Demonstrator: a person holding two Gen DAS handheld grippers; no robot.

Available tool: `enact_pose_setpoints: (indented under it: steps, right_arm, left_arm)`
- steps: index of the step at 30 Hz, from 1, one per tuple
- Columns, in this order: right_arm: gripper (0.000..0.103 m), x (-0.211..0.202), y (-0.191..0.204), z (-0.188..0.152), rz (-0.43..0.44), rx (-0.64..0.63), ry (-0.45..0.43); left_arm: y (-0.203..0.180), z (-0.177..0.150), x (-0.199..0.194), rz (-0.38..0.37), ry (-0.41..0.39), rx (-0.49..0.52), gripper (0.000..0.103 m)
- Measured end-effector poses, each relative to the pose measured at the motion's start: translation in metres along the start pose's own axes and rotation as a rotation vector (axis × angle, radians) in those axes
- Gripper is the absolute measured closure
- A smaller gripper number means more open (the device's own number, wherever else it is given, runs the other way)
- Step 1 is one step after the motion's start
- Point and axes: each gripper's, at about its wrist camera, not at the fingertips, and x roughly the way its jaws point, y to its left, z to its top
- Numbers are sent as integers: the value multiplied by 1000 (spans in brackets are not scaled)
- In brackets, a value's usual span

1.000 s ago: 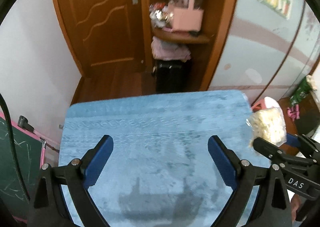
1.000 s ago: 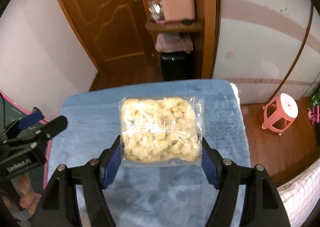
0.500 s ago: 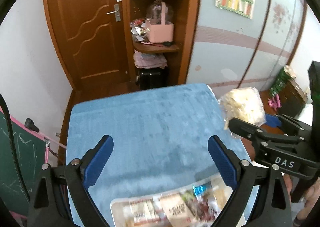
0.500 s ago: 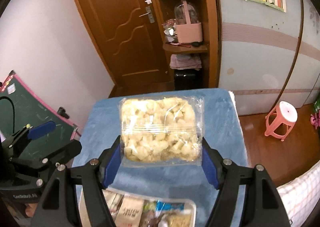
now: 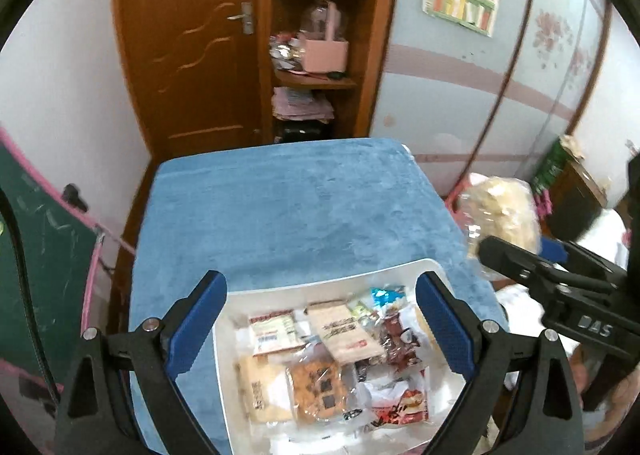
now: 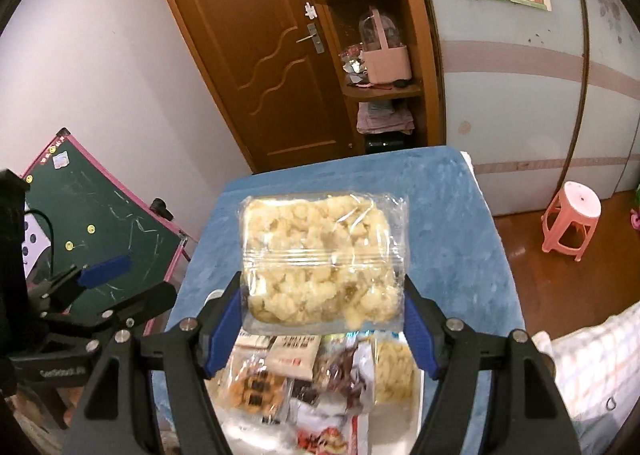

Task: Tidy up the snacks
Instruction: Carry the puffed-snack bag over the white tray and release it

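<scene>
My right gripper (image 6: 323, 319) is shut on a clear bag of pale puffed snacks (image 6: 322, 257) and holds it in the air above the near end of the table. The same bag (image 5: 500, 219) shows at the right in the left wrist view, past the table's right edge. A white tray (image 5: 332, 279) full of several wrapped snacks sits on the blue cloth at the near edge; it also shows in the right wrist view (image 6: 416, 407). My left gripper (image 5: 320, 319) is open and empty above the tray.
The table carries a blue plush cloth (image 5: 288, 199). A green chalkboard with a pink frame (image 6: 96, 207) stands left of the table. A pink stool (image 6: 570, 219) stands on the floor at the right. A wooden door (image 5: 192, 55) and corner shelves (image 5: 320, 75) are behind.
Both grippers have pulled back and up from the table. The white tray of snacks has come into view below them. The right gripper still holds the bag.
</scene>
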Motion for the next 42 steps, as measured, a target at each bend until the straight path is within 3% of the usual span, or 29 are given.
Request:
enact_pose_setpoints:
  steps: [8, 15, 21, 34, 42]
  right_arm:
    - [31, -6, 1, -41, 9, 35, 0]
    - [31, -7, 11, -59, -13, 9, 17]
    - [31, -1, 19, -67, -82, -44, 15]
    - [29, 30, 22, -72, -70, -50, 119]
    - [26, 20, 30, -67, -118, -87, 61]
  left_arm:
    - [-6, -39, -6, 31, -18, -6, 8]
    - [-6, -50, -2, 53, -17, -13, 8]
    - [1, -58, 4, 102, -9, -33, 8]
    - [12, -65, 20, 84, 41, -83, 8]
    - [10, -65, 17, 89, 12, -92, 7]
